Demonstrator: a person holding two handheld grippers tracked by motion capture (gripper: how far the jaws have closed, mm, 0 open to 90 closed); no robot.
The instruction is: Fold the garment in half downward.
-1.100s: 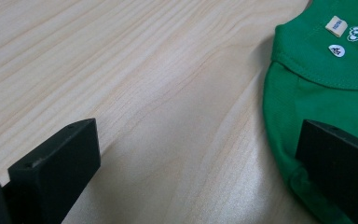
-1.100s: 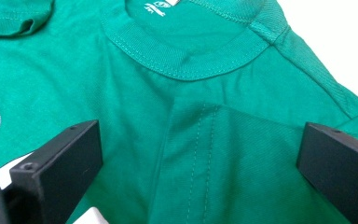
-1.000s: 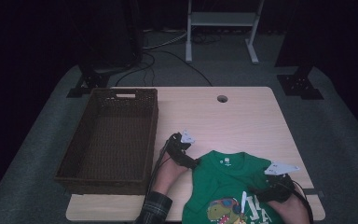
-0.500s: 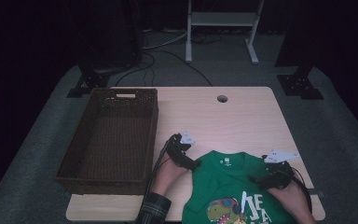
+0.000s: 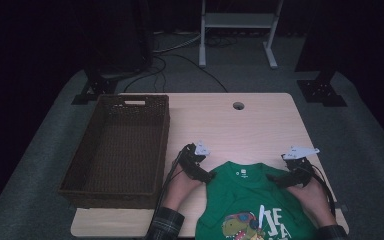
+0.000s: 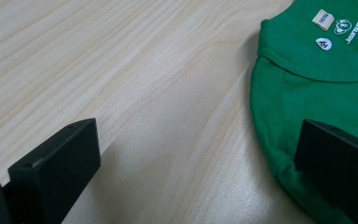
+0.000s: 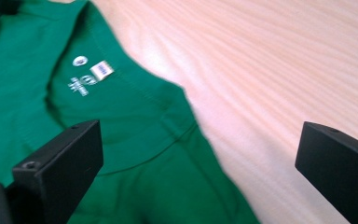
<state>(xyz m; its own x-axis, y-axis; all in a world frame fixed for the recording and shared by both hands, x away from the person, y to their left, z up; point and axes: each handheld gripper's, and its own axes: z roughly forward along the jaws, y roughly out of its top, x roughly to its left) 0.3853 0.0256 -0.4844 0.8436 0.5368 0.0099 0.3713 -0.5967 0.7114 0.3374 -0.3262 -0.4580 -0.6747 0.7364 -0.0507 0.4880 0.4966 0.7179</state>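
In the high view the green T-shirt point(image 5: 250, 197) runs off the bottom edge, so its lower half and most of the dinosaur print point(image 5: 237, 226) are cut away; the white lettering point(image 5: 275, 222) beside it is partly lost and too small to read. The person's forearms are cropped at the same edge. The neck label point(image 6: 323, 19) in the left gripper view carries print too fine to read, and the label point(image 7: 102, 69) in the right gripper view is blurred. The far floor beyond the table point(image 5: 260, 125) lies too dark to make out.
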